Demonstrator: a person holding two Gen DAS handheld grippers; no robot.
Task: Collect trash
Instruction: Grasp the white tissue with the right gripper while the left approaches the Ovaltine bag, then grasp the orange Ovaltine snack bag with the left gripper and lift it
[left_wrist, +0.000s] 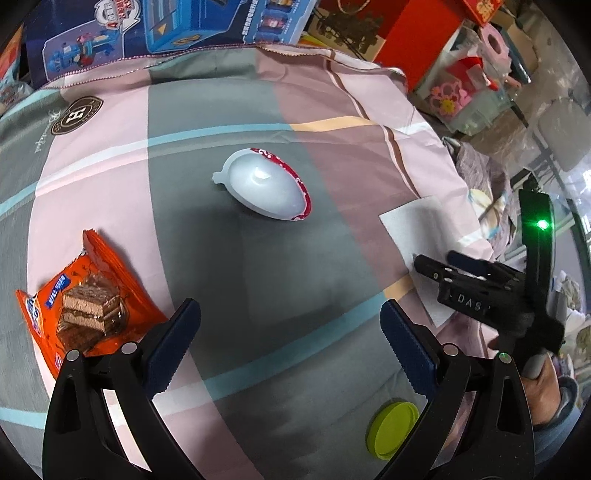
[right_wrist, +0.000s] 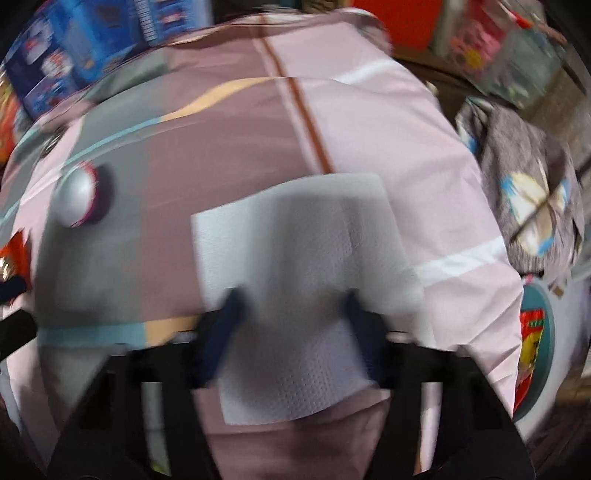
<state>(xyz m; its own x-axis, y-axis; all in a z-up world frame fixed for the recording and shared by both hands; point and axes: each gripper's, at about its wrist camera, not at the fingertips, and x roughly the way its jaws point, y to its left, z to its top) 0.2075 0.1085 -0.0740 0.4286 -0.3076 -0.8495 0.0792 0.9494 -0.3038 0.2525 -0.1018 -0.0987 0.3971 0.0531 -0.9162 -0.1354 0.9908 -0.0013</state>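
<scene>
1. My right gripper (right_wrist: 291, 317) was down on the paper napkin (right_wrist: 295, 258), pointing steeply at it. The jaws stood either side of a stretch of the sheet, partway closed. That view was smeared with blur, so I couldn't tell if the pads were actually pinching paper or just resting on it.

2. My left gripper (left_wrist: 290, 343) hung over the checked cloth (left_wrist: 221, 110) with its jaws wide open and nothing between them. My guess is it was parked there to stay clear while the right side did the pickup.

3. The napkin lay flat near the right edge of the cloth-covered bench. Flat paper gives the jaws no edge to bite, so bunching it up from above seemed the way to go.

4. Other trash not yet collected: the white egg-shaped plastic shell (left_wrist: 264, 186) in the middle, the orange wafer wrapper (left_wrist: 88, 299) just beside my left jaw, and a lime green lid (left_wrist: 392, 428) near the front, partly behind my left gripper's arm.

5. Nothing sat between the napkin and my right jaws. Beyond the bench edge on the right there was a round teal bin (right_wrist: 543, 354) with a red packet in it, probably where the trash goes. Boxes and clutter lined the back, well apart from the action.
</scene>
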